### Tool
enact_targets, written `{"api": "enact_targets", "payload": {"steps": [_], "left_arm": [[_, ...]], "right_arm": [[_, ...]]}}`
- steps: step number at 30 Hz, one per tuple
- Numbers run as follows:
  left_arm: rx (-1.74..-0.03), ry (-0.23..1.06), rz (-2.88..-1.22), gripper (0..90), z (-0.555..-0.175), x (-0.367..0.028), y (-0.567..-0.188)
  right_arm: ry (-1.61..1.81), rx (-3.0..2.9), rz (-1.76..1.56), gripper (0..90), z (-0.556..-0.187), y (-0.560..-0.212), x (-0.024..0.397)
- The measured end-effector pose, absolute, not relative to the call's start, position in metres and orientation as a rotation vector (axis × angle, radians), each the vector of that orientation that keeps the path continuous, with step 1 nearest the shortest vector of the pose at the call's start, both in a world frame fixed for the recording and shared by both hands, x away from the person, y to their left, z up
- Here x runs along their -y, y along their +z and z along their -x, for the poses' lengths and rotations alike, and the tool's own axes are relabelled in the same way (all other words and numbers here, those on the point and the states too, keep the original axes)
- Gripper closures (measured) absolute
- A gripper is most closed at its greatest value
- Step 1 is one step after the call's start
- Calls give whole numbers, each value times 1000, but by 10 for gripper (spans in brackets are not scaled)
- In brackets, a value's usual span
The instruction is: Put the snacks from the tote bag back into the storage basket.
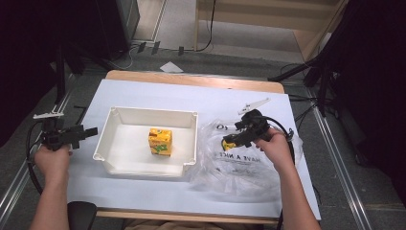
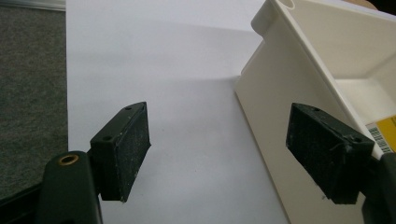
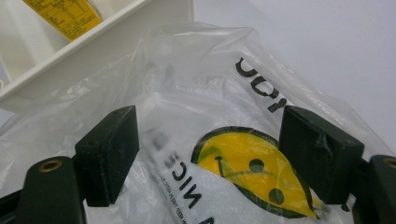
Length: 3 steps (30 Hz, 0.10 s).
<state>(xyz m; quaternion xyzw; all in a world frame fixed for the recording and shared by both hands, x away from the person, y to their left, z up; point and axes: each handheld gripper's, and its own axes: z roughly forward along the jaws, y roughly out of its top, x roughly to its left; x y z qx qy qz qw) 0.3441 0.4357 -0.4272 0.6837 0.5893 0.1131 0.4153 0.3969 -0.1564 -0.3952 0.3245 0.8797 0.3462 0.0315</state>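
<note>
High view shows the white tray (image 1: 111, 165) as landmark; a yellow carton (image 1: 160, 142) stands inside it, near its middle; the clear plastic bag (image 1: 249, 167) with a yellow smiley print lies just beside the tray's right wall, touching it. Over that bag hangs the right gripper (image 1: 235, 139), jaws spread wide with nothing pinched between them. Off the tray's left wall, the left gripper (image 1: 91, 131) hovers above the white tabletop (image 1: 153, 191), jaws likewise spread and empty.

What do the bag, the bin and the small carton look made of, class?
Bag: thin clear plastic film, glossy; it crinkles and shows through. Bin: probably moulded rigid plastic, cream, smooth matte walls. Carton: likely printed coated paperboard, yellow with sharp folded edges.
</note>
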Motion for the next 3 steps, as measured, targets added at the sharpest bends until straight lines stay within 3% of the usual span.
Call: {"api": "enact_targets", "payload": {"steps": [3], "left_arm": [[-1481, 283, -1717, 227, -344, -436, -427]], "right_arm": [[1077, -2712, -983, 214, -396, -395, 155]]}}
